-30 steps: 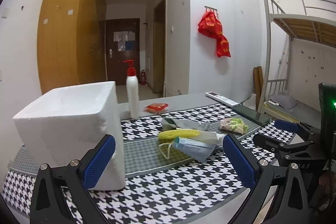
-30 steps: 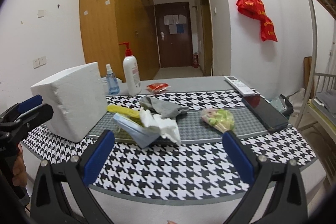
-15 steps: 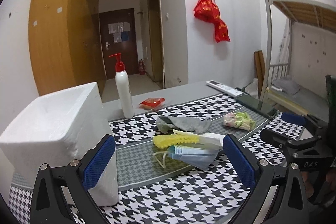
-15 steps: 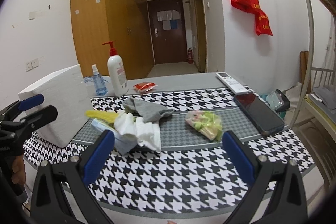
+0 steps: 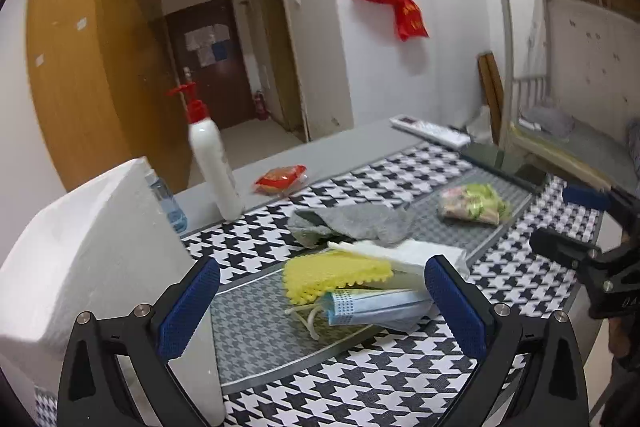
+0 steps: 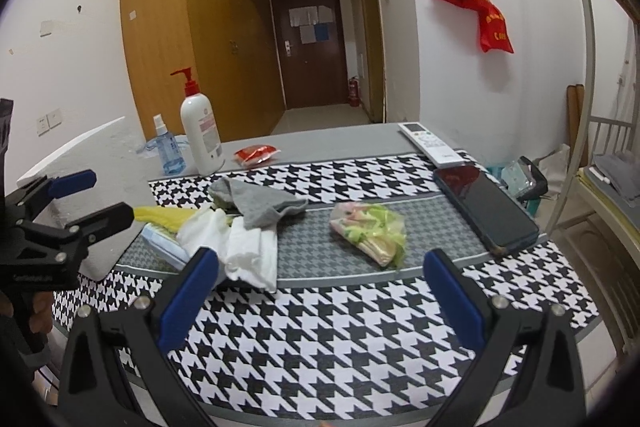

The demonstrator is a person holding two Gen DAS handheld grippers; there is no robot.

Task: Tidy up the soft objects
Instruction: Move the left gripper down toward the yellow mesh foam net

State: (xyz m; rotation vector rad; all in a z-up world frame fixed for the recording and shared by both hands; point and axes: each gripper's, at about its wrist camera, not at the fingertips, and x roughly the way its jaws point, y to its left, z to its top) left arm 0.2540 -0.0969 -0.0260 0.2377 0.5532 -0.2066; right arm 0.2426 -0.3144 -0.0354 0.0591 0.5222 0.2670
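The soft things lie in one loose heap on the grey middle band of the worktop [image 6: 400, 339]: a blue face mask [image 5: 376, 307] lowest, a yellow ribbed piece [image 5: 332, 273] resting on it, folded white tissues [image 6: 244, 247] on its far side, and a grey sock [image 6: 260, 203] draped over the back of the heap. Just left of the heap stands the white foam box [image 5: 80, 251], which I judge to be the place where you should collect them, because it is the only open container close by. A crinkled green and pink packet [image 6: 370, 231] lies apart, to the right of the heap. Your left claw [image 5: 320, 311] is spread wide and holds nothing; its two blue pads frame the mask and the yellow piece, so it looks aimed at this near edge of the heap. Your right claw [image 6: 320, 295] is also wide open and empty, and it hangs low over the checked cloth, in front of the heap and the packet. Behind the heap stand a pump bottle [image 6: 200, 135] and a small spray bottle [image 6: 166, 151]; to the far right of the heap lie a phone [image 6: 484, 207] and a remote [image 6: 430, 143]. These are hard things, so I think you leave them.
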